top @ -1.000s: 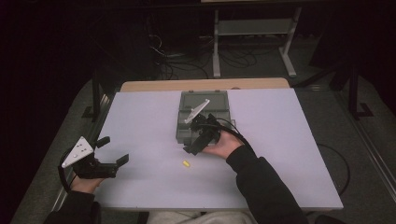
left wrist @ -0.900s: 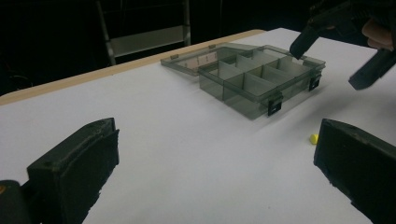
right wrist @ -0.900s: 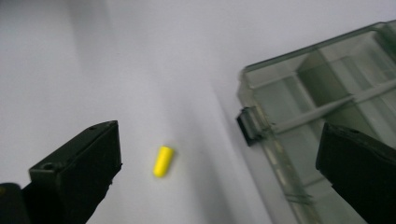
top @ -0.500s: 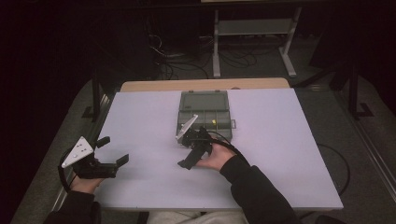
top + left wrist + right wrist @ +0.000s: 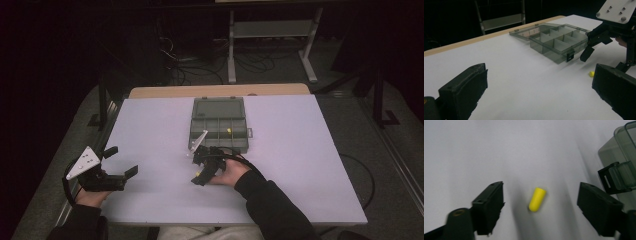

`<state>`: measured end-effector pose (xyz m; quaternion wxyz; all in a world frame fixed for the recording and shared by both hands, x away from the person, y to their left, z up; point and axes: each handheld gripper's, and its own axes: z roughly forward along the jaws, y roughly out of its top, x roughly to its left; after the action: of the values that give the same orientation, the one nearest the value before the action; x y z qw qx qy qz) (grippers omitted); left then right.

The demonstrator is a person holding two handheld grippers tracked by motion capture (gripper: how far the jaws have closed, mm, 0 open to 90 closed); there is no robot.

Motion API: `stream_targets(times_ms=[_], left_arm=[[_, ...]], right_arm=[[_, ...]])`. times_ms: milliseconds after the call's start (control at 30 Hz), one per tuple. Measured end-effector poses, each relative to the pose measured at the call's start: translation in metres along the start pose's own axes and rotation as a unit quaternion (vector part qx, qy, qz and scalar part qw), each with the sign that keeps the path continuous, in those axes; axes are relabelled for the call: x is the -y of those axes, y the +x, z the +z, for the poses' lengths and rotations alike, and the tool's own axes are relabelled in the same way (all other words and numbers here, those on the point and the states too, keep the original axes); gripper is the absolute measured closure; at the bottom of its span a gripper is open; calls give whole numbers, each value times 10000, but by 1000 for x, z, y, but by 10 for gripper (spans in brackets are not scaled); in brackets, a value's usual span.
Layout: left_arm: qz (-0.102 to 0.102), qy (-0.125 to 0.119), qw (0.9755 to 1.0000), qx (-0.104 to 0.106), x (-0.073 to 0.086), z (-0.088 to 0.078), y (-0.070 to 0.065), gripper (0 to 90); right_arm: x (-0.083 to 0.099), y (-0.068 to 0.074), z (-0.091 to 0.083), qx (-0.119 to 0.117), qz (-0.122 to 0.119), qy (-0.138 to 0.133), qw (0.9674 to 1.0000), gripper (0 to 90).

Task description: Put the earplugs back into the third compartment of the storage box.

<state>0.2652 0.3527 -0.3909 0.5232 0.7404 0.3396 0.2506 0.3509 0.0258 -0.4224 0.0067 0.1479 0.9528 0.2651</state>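
A: How did the jaws stand on the right gripper (image 5: 537, 206)?

B: Parted, one on each side of the yellow capsule (image 5: 537, 199), neither pad touching it. They had just been closing, so the gap was narrowing around the piece, but nothing was gripped yet.

A: And where did the capsule lie?

B: Flat on the white table (image 5: 310, 165), near the middle of the front half, just in front of the front edge of the grey compartment box (image 5: 218, 131). In the left gripper view it showed as a small yellow speck (image 5: 591, 73) below the right gripper (image 5: 586, 53).

A: Why was the gripper held that way?

B: It pointed steeply down over the capsule so that the pads could come in from both sides. I judged this the approach to a pick, with the box as the likely target: its lid lay open towards the far edge and another yellow piece (image 5: 229, 132) already sat in one compartment.

A: The box's black latch (image 5: 610, 181)?

B: Close beside the right jaw in the right gripper view, apart from it. A careless closing could brush it, I thought.

A: And the left gripper (image 5: 120, 162)?

B: Its jaws stood wide apart with nothing between them. The hand rested near the front left corner of the table, well apart from the capsule and aimed towards the box, apparently waiting out of the way.
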Motion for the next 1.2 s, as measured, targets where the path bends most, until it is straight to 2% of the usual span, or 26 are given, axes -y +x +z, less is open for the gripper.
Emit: stream_targets(times_ms=[100, 400, 567, 833, 1200], left_arm=[[0, -1, 10000, -3, 0, 0, 0, 0], [-1, 0, 10000, 6, 0, 0, 0, 0], [-8, -6, 10000, 11, 0, 0, 0, 0], [-1, -1, 10000, 14, 0, 0, 0, 0], [6, 19, 10000, 22, 0, 1, 0, 0]], right_arm=[[1, 0, 1, -11, -5, 4, 10000, 388], [1, 1, 5, 161, 4, 115, 9998, 648], [1, 2, 4, 120, -35, 146, 9998, 769], [0, -1, -2, 72, 28, 66, 9999, 793], [-11, -8, -39, 192, 24, -240, 9995, 793]])
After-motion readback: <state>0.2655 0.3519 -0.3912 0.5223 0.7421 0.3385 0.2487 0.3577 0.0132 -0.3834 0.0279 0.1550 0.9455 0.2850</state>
